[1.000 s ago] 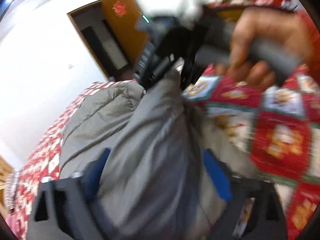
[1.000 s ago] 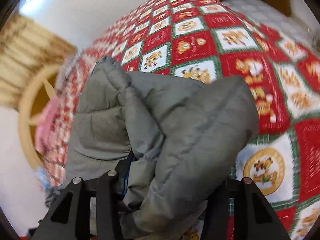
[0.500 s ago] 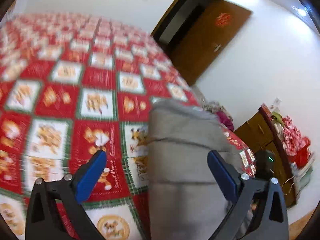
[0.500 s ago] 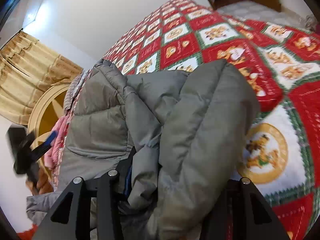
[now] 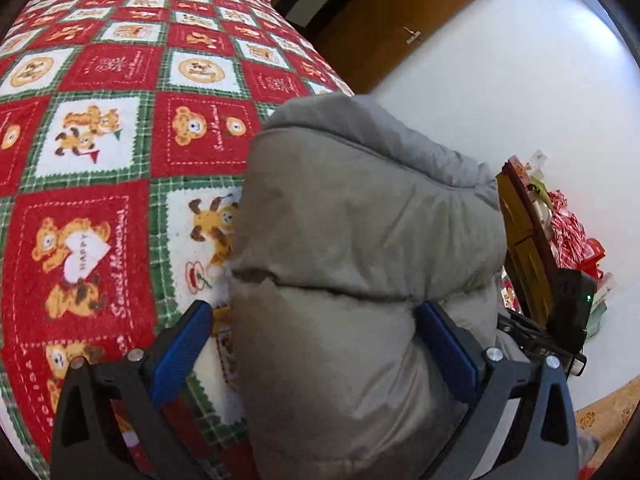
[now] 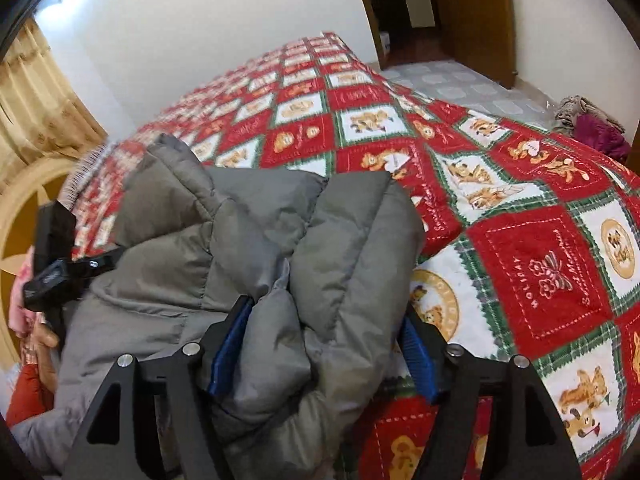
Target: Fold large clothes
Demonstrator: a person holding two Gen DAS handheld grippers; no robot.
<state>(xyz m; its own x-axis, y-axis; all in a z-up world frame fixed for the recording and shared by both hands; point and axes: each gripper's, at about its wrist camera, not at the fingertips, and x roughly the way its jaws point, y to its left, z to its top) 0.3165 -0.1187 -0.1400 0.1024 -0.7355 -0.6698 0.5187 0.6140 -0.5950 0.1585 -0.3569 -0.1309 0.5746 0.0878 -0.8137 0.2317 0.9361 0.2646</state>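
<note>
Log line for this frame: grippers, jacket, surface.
left gripper: jaws open, straddling grey puffer jacket | right gripper: jaws just opening, jacket fold between them | jacket: bunched on red bear-print bedspread

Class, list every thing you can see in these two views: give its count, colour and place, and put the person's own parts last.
jacket: one, grey, puffy, bundled on the bed.
bedspread: one, red, white and green bear squares, covering the bed.
door: one, brown, open, beyond the bed.
curtain: one, tan, by the wall.
clothes pile: one, purple and brown, past the bed's far side.
left gripper: black, blue pads, open around jacket.
right gripper: same, jaws just opening, jacket between.
</note>
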